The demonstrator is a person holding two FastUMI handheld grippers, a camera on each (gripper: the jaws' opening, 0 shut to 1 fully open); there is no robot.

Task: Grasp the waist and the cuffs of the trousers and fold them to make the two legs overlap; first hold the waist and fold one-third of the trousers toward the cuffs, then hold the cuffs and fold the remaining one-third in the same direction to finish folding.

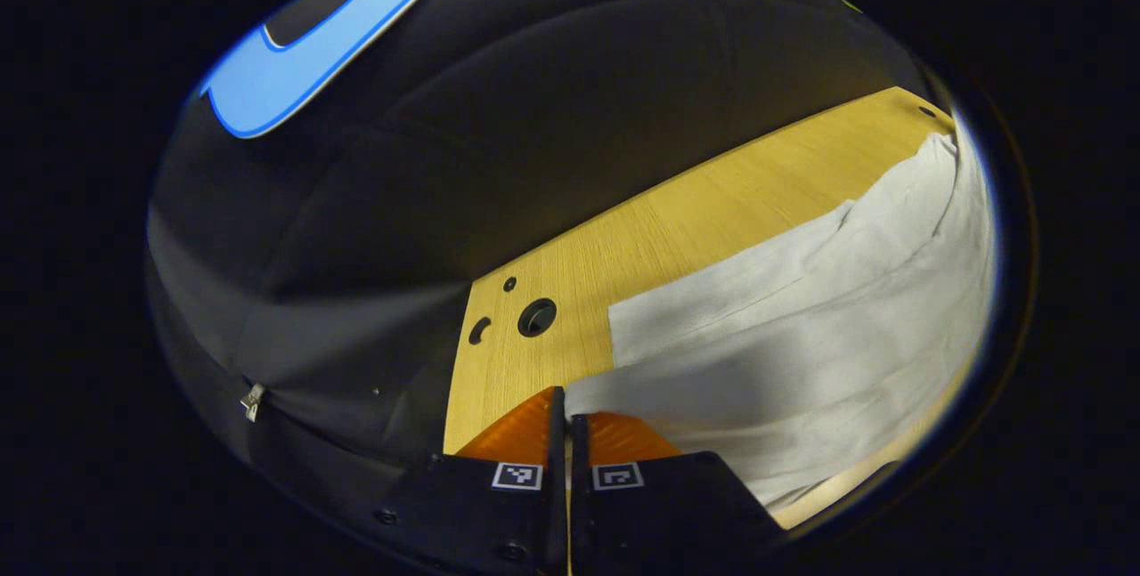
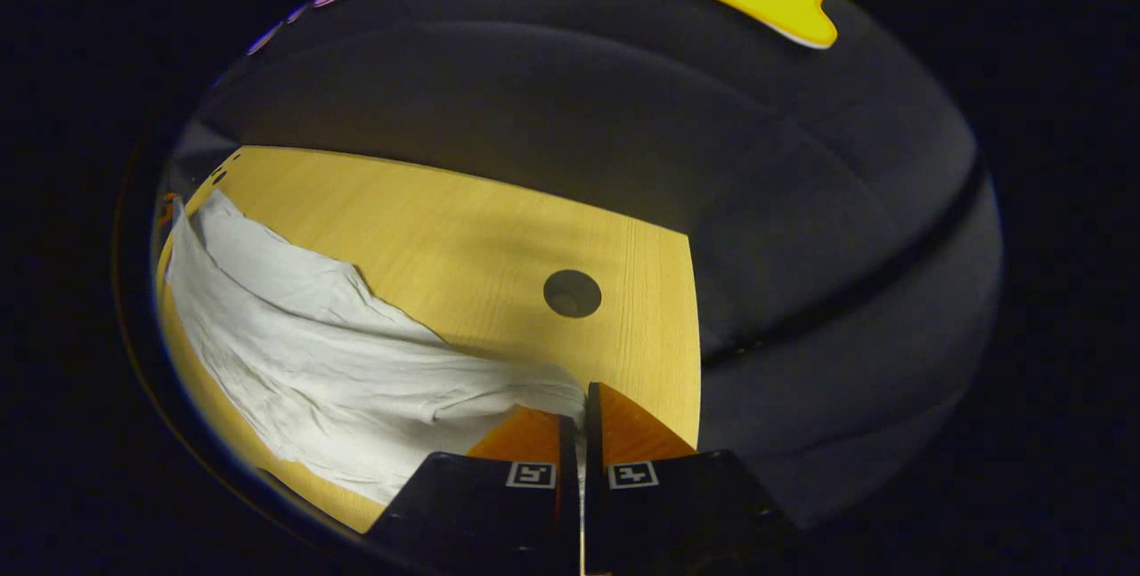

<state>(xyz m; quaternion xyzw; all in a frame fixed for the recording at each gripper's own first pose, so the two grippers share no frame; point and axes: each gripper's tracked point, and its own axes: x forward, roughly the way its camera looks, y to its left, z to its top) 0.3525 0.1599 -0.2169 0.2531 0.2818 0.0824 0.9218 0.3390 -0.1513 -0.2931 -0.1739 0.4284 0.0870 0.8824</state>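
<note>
Left gripper [image 1: 565, 407] and right gripper [image 2: 581, 407]: we see both clamped on white, wrinkled trousers [image 1: 802, 327]; cloth runs lengthwise between them across wood-grain table [image 1: 677, 220].

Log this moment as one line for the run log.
left gripper: shut on white cloth trousers | right gripper: shut on trousers | trousers: stretched between grippers over light wooden table | stage: ends gripped

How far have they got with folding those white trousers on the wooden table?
Early on. The white cloth trousers lie stretched long across the yellow wooden table, so neither one-third fold looks made. In hand: the left gripper and right gripper each pinch one end. Whether the legs already overlap is unclear; both folds remain.
</note>
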